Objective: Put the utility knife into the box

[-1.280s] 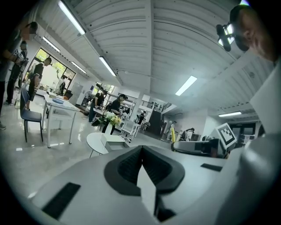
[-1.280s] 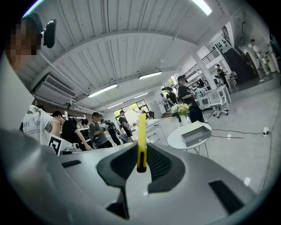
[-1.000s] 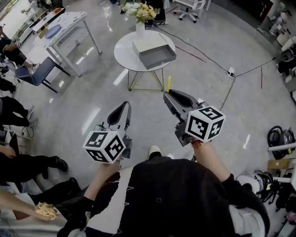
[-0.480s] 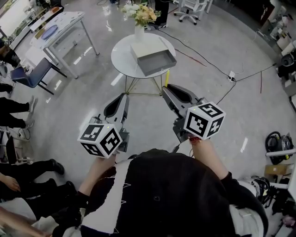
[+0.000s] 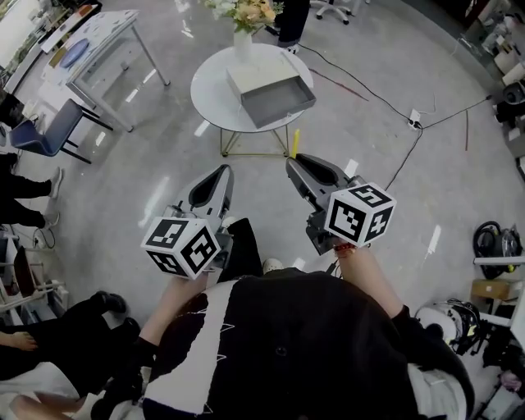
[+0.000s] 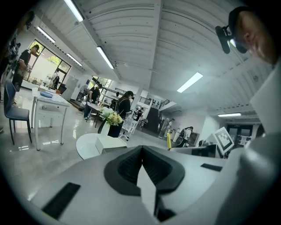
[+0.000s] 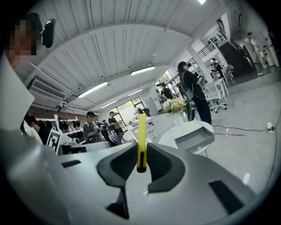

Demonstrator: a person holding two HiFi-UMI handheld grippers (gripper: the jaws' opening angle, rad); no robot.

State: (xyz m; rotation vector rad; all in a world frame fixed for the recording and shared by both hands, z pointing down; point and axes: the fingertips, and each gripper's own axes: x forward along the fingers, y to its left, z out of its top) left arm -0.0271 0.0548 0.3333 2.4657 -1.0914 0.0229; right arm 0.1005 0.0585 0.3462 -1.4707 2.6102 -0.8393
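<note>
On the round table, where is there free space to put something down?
The round table is bare on its left side in the head view, between the box and the left rim. The box looks empty too. Crowded: the far edge, where the vase of flowers stands behind the box.

There are two grippers: the left gripper (image 5: pixel 220 172) and the right gripper (image 5: pixel 294 162). One yellow utility knife (image 5: pixel 295 144) is in the right gripper's jaws. Ahead of both grippers are one round table (image 5: pixel 205 94), one gray box (image 5: pixel 275 97) and one vase of flowers (image 5: pixel 244 20). Far to the left gripper's left are one white desk (image 5: pixel 111 33) and one blue chair (image 5: pixel 41 135).
</note>
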